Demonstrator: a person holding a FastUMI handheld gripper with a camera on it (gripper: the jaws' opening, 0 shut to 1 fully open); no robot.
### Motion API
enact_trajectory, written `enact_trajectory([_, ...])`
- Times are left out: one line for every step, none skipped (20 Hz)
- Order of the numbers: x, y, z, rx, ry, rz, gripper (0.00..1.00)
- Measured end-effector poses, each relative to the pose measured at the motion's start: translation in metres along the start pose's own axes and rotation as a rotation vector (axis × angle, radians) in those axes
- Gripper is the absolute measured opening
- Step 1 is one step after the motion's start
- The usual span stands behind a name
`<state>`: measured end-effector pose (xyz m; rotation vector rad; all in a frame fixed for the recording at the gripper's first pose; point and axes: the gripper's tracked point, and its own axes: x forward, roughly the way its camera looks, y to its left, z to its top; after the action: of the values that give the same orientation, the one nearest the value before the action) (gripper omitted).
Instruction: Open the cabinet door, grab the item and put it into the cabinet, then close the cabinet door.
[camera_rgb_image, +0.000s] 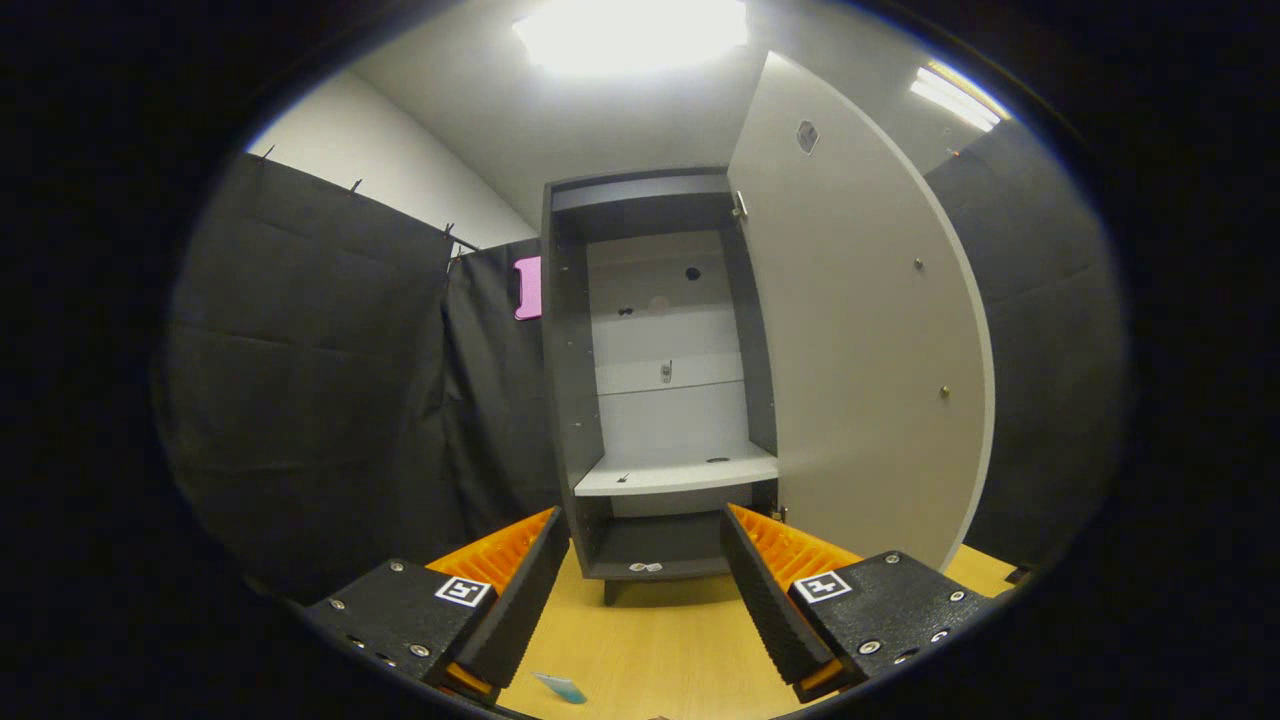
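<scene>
Cabinet (660, 400) door (860, 330) swung open ahead; the gripper (645, 575) gapes wide and empty, a small blue item (562, 687) lying on the table (650, 650) beneath its fingers

Gripper (645, 560) fingers spread, empty; cabinet (665, 400) ahead, door (860, 340) swung open right; small blue item (560, 687) on table (650, 650).

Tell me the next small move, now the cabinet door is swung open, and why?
Probably lower the gripper toward the small blue item on the wooden table and line it up between the fingers. The cabinet door already stands wide open, the shelf looks free to take it, and the fingers are spread with nothing between them, so grabbing the item comes next.
</scene>
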<state>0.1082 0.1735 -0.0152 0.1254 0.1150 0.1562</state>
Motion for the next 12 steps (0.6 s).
enact_trajectory([0.000, 0.008, -0.010, 0.001, 0.001, 0.011, 0.94])
enact_trajectory([0.001, 0.014, -0.019, 0.003, 0.005, 0.020, 0.94])
enact_trajectory([0.003, 0.022, -0.030, 0.006, 0.013, 0.030, 0.94])
enact_trajectory([0.004, 0.028, -0.041, 0.010, 0.025, 0.040, 0.94])
enact_trajectory([0.006, 0.034, -0.053, 0.011, 0.039, 0.046, 0.94])
enact_trajectory([0.008, 0.038, -0.067, 0.013, 0.059, 0.051, 0.94])
enact_trajectory([0.010, 0.043, -0.081, 0.014, 0.079, 0.058, 0.94])
enact_trajectory([0.011, 0.047, -0.095, 0.013, 0.103, 0.065, 0.94])
enact_trajectory([0.014, 0.052, -0.110, 0.012, 0.126, 0.072, 0.94])
enact_trajectory([0.016, 0.057, -0.124, 0.011, 0.146, 0.080, 0.94])
enact_trajectory([0.017, 0.062, -0.137, 0.007, 0.170, 0.088, 0.93])
enact_trajectory([0.017, 0.067, -0.150, 0.006, 0.192, 0.095, 0.94])
